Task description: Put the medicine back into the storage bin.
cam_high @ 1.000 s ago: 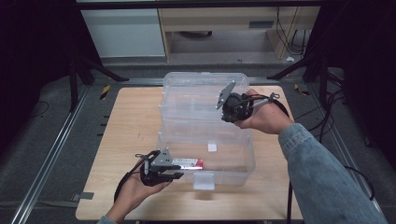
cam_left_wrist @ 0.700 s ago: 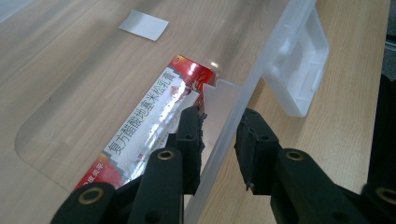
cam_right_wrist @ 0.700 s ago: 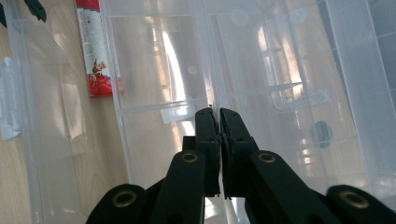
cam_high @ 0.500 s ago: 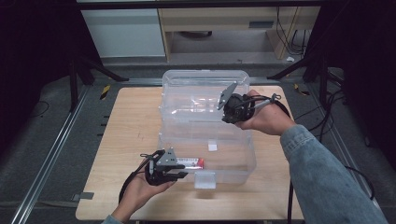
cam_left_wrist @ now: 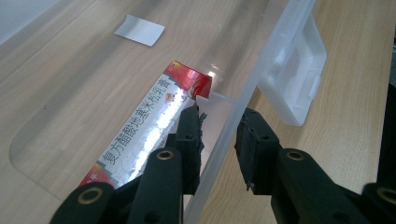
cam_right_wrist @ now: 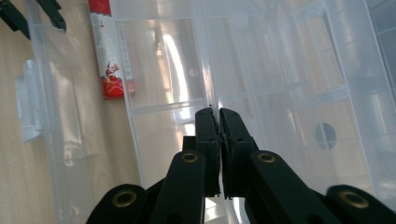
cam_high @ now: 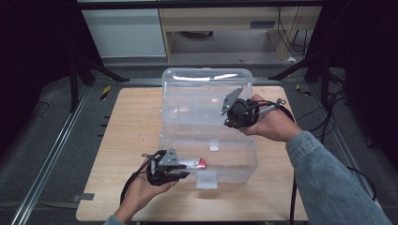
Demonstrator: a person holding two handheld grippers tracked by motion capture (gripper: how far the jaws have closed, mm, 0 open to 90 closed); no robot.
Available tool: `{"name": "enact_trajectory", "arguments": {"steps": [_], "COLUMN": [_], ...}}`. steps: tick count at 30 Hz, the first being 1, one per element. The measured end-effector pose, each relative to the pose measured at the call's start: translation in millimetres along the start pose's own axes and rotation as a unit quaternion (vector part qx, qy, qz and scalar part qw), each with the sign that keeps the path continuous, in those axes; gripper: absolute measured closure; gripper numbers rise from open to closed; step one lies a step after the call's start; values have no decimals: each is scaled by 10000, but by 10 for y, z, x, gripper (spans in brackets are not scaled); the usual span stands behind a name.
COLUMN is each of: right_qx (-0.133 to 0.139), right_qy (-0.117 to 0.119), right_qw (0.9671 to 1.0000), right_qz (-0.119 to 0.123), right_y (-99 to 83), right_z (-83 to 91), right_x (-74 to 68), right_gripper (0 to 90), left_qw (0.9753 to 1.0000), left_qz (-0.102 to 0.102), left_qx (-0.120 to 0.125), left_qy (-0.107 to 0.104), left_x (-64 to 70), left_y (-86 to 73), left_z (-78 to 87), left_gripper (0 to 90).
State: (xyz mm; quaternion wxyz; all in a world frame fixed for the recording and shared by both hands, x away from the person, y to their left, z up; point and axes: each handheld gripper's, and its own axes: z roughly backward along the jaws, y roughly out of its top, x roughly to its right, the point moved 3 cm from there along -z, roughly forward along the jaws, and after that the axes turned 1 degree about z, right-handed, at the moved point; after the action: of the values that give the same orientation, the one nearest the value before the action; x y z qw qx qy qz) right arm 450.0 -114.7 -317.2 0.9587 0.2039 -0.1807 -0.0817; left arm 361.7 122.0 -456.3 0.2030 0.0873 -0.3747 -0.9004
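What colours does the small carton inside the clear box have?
The carton is silver-white with red ends and dark printed characters; the left gripper view shows it best.

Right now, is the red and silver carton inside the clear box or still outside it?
Inside. The carton lies flat on the floor of the clear box, behind its front wall; the left gripper straddles that wall with jaws apart.

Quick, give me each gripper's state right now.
Left gripper: open, jaws astride the clear plastic box's front wall, beside the red-and-white carton.
Right gripper: shut on the box's lid edge.
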Motion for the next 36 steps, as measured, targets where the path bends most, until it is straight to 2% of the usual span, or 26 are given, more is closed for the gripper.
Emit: {"name": "enact_trajectory", "arguments": {"steps": [8,9,14,21,26,29,36], "right_qx": [184,182,189,143,163,176,253], "right_qy": [54,49,72,95,110,109,166], "right_qw": [9998,9998,9998,9998,9997,9997,9995], "right_qz": [-97,-87,-25,-53,-122,-108,-89], "right_y": [-70,-77,-88,-103,-114,-123,-184], "right_z": [33,37,45,40,-1,1,14], "right_x": [-115,-129,-190,-112,2,-7,-131], "right_gripper": [875,875,874,865,860,862,867], "left_qw": [10000,10000,10000,9998,9996,9997,9997], "left_qz": [13,65,45,16,80,57,25], "left_qx": [16,45,21,58,66,76,63], "left_qy": [30,42,74,187,260,245,243], "left_x": [6,10,8,3,-22,-30,-30], "left_y": [0,3,12,58,108,107,104], "left_z": [-1,-5,-7,-53,-102,-104,-101], "left_gripper": [703,703,700,696,696,695,693]}}
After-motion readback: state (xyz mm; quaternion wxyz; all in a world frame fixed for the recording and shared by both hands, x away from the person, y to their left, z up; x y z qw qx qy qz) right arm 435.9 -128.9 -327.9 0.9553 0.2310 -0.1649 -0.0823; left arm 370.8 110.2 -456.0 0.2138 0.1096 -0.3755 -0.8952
